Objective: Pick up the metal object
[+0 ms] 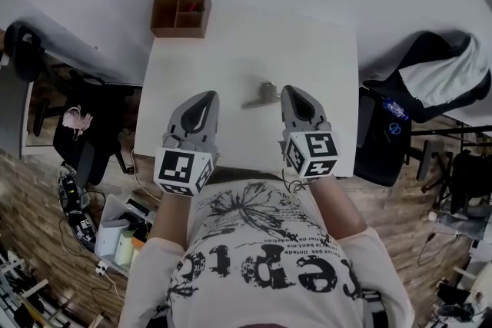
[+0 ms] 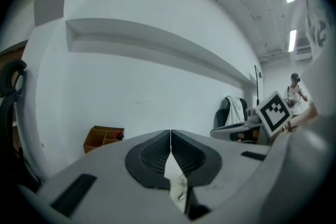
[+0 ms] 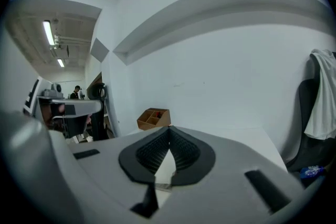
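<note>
We are at the approach: left gripper [image 1: 206,96] and right gripper [image 1: 292,92] fingers closed, empty; next we open the right around the metal object [image 1: 262,96].

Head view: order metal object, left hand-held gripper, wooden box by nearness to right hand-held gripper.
1. Small grey metal object, just left of right hand-held gripper.
2. Left hand-held gripper, farther left.
3. Brown wooden compartment box, far left, near wall.

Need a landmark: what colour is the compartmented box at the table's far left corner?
The compartmented wooden box is brown; the head view shows it best.
</note>
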{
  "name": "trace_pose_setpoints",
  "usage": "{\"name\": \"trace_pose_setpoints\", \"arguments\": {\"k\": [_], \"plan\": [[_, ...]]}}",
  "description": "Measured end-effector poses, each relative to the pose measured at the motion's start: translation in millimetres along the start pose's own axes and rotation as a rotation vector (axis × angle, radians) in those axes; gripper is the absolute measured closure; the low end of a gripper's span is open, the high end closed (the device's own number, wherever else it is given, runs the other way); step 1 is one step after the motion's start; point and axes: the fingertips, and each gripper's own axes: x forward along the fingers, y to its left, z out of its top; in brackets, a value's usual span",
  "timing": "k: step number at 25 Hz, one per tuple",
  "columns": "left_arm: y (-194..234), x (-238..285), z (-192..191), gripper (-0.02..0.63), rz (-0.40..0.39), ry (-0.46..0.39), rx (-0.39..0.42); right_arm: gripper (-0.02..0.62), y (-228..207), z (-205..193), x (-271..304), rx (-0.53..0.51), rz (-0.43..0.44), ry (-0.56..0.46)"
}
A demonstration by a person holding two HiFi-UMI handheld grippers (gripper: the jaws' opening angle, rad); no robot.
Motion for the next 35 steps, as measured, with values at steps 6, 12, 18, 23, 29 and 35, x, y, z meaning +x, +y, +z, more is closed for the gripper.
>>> {"name": "trace_pose_setpoints", "arguments": {"k": [6, 12, 18, 23, 29, 35], "plan": [[17, 25, -7, 0.594, -0.002, 0.028, 0.012, 0.603, -13, -44, 38, 0.017, -0.001, 0.159], [37, 40, -19, 0.594, -0.047, 0.054, 0.004, 0.501, -20, -91, 71, 0.022, -0.029, 0.303], [56, 49, -39, 0.594, -0.086, 0.093, -0.024, 0.389, -21, -143, 97, 0.039, -0.057, 0.463], [70, 54, -57, 0.594, -0.091, 0.141, -0.021, 0.299, -33, -180, 111, 0.042, -0.114, 0.584], [93, 61, -62, 0.594, -0.071, 0.139, -0.048, 0.291, -36, -206, 123, 0.07, -0.13, 0.678], [99, 70, -54, 0.594, -0.098, 0.119, -0.063, 0.308, -36, -213, 130, 0.079, -0.159, 0.733]]}}
